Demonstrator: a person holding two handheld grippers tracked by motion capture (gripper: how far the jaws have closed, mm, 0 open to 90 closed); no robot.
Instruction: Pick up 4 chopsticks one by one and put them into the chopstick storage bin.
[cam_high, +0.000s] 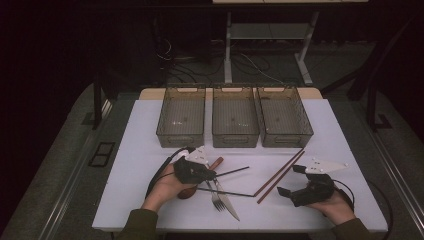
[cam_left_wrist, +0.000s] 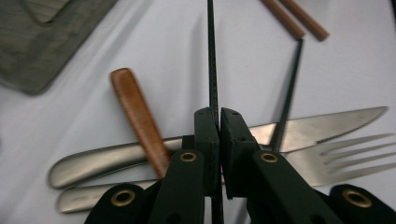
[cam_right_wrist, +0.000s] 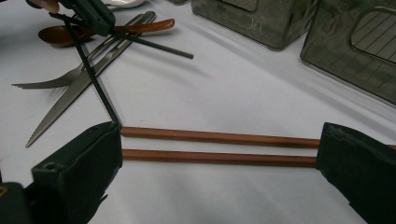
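Observation:
My left gripper (cam_high: 212, 175) (cam_left_wrist: 218, 117) is shut on a thin black chopstick (cam_high: 234, 172) (cam_left_wrist: 212, 56) that sticks out past the jaws toward the table's middle. A second black chopstick (cam_high: 227, 193) (cam_left_wrist: 289, 93) lies across a steel knife (cam_left_wrist: 327, 126) and fork (cam_left_wrist: 357, 154). A wooden spoon (cam_high: 216, 163) (cam_left_wrist: 137, 116) lies under the left hand. My right gripper (cam_high: 291, 180) (cam_right_wrist: 219, 148) stands open at the front right, low over a pair of brown chopsticks (cam_high: 280, 175) (cam_right_wrist: 219, 137) whose length runs from one jaw to the other.
Three mesh baskets (cam_high: 181, 131) (cam_high: 235, 134) (cam_high: 287, 134) stand side by side at the back of the white table (cam_high: 340, 140). Knife and fork (cam_high: 220, 201) lie near the front edge, between the two hands. In the right gripper view the left gripper (cam_right_wrist: 93, 14) is at top left.

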